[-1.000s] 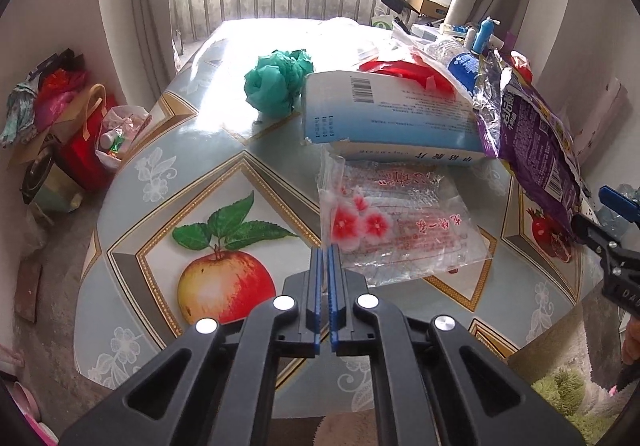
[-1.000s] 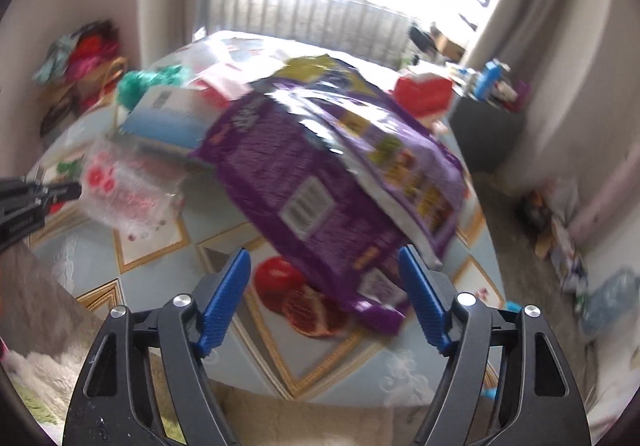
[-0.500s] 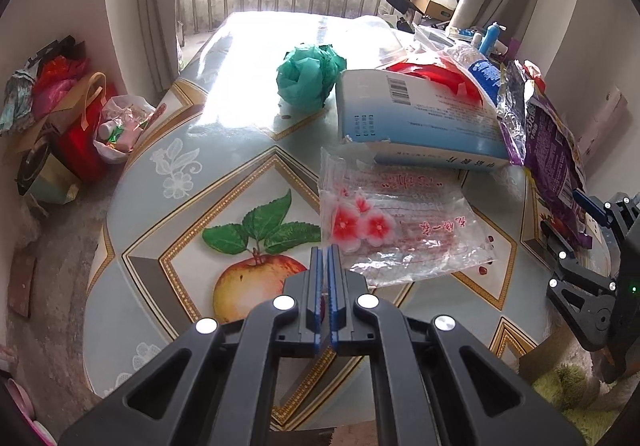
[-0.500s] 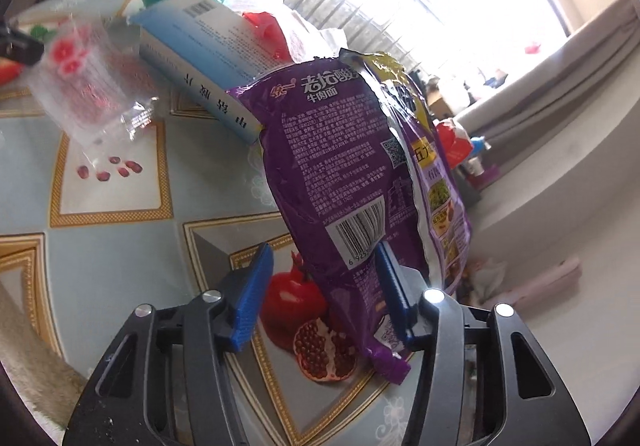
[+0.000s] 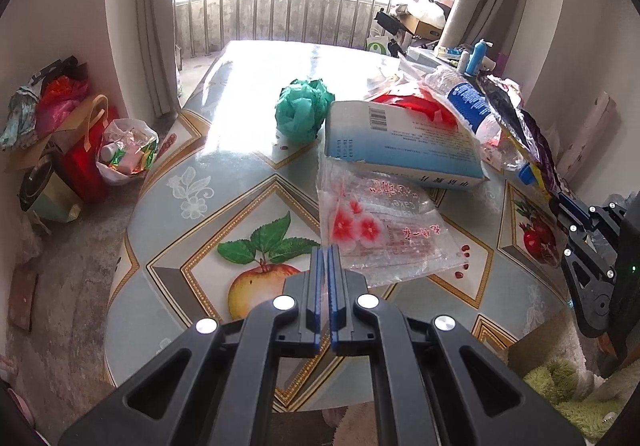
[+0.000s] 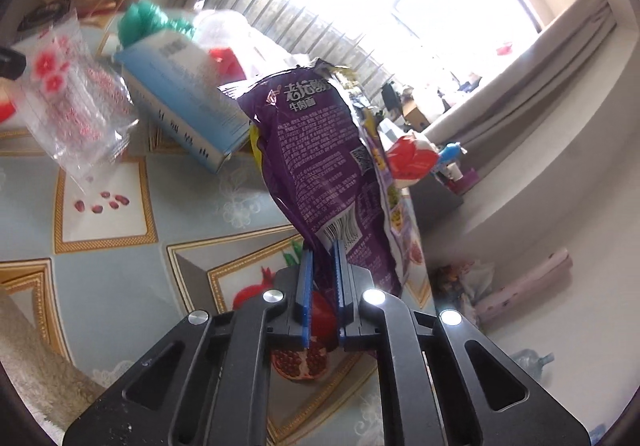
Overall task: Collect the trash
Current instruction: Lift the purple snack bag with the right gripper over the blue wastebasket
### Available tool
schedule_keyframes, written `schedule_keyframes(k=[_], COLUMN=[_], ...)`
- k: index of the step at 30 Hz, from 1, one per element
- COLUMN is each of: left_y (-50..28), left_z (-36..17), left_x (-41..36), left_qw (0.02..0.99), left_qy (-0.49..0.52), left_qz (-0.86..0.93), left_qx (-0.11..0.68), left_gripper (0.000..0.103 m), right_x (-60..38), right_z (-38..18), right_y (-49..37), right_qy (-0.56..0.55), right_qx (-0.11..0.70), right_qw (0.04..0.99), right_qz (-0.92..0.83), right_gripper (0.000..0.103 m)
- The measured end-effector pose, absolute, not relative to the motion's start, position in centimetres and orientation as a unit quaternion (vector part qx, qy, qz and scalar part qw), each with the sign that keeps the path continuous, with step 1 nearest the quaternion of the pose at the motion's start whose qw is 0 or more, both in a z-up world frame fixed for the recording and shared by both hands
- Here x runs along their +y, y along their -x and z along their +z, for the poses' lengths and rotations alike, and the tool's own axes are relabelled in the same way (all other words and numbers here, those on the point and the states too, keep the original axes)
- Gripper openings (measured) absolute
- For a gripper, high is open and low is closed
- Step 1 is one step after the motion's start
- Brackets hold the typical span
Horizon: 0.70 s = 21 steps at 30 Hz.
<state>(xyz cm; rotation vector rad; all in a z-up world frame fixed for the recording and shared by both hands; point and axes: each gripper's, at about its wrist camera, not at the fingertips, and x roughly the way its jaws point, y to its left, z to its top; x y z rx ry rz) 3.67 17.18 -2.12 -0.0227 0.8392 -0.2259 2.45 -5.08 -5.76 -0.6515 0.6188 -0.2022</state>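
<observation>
My right gripper (image 6: 322, 246) is shut on the lower edge of a purple noodle wrapper (image 6: 316, 162), which stands up from the table; the wrapper also shows at the right edge of the left wrist view (image 5: 532, 134). My left gripper (image 5: 327, 252) is shut and empty, just above the table before a clear plastic bag with red flowers (image 5: 376, 222). Behind that bag lie a blue and white box (image 5: 400, 142), a green crumpled bag (image 5: 304, 110), red plastic (image 5: 416, 102) and a crushed water bottle (image 5: 468, 102).
The table (image 5: 192, 182) has a fruit-pattern cover. On the floor at left stand a white trash bag (image 5: 128, 150) and a red bag (image 5: 88, 154). A railing and curtains are behind. A green fuzzy thing (image 5: 560, 386) lies at lower right.
My right gripper has closed on the purple wrapper and lifted its end up. My left gripper stayed shut and drew back and up a little from the table.
</observation>
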Motion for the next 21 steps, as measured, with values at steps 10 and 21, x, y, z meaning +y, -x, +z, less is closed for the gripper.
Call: schedule_keyframes(k=[10,21], left_y=[0.1,0.9], left_z=[3.4,8.8], left_x=[15.6,7.5], left_qw=[0.927,0.926], left_qy=[0.027,-0.014], left_qz=[-0.159,-0.265], left_qx=[0.339,0.269], left_gripper=[0.002,0.002], right_x=[-7.8,-12.9], right_z=[-0.8,3.8], right_y=[1.4,5.7], right_qy=[0.217,0.145], right_qx=[0.267,0.207], right_qw=[0.934,0.957], right_qz=[-0.094,-0.144], right_gripper=[0.001,0.001])
